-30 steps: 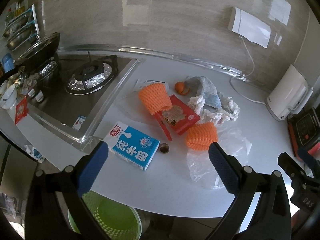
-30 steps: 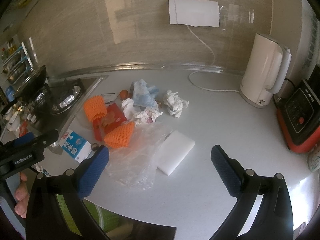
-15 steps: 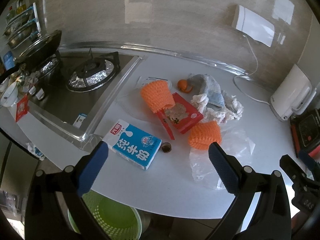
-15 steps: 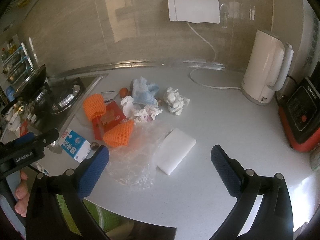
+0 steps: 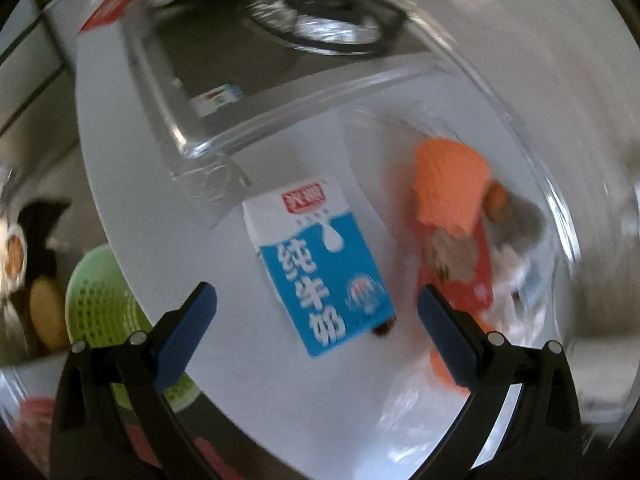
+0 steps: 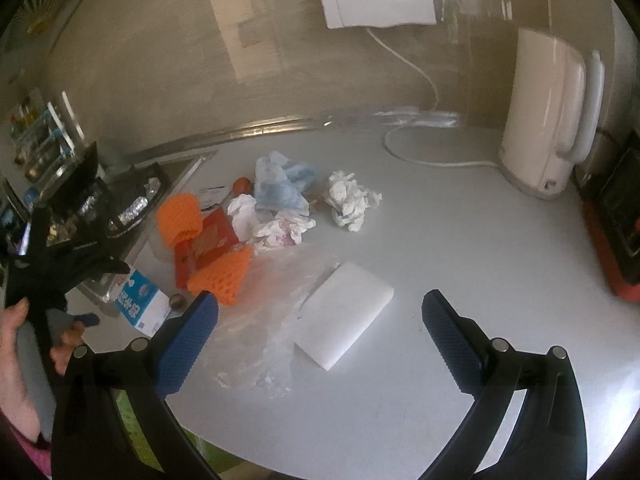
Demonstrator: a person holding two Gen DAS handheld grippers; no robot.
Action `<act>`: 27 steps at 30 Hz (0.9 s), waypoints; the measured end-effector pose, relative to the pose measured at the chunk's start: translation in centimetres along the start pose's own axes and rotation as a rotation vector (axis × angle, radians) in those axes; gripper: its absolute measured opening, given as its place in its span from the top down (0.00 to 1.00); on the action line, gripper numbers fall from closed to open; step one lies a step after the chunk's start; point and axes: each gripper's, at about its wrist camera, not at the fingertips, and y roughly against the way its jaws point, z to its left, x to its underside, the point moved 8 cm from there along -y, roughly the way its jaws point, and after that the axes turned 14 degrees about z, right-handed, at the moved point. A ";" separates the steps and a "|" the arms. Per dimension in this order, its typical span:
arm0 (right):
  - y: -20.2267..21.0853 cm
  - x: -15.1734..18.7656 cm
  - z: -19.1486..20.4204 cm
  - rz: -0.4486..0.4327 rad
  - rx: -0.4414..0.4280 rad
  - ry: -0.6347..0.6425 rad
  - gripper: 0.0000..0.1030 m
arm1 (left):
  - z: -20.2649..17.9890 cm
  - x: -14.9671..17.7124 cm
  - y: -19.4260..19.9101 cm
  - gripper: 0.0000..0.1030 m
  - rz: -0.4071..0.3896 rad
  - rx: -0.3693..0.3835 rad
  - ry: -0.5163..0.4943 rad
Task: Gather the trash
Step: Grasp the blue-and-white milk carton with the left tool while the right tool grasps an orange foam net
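Your left tool (image 5: 316, 322), spread wide, frames the milk carton (image 5: 320, 264) lying flat at frame centre on the tabletop (image 5: 248, 364), green waste basket (image 5: 100, 312) lower left for drop-off; right tool (image 6: 320, 334) spread, idle over plastic bag (image 6: 276, 320).

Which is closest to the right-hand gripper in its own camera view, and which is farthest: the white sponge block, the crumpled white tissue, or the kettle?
From the right gripper:
1. White sponge block, on the counter just ahead between the fingers.
2. Crumpled white tissue, mid-counter, beyond the block.
3. Kettle, far right, by the wall.
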 end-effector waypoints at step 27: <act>-6.1 -2.9 7.8 0.099 -0.188 0.276 0.02 | -0.7 -1.0 -4.8 0.34 0.059 -0.167 -0.128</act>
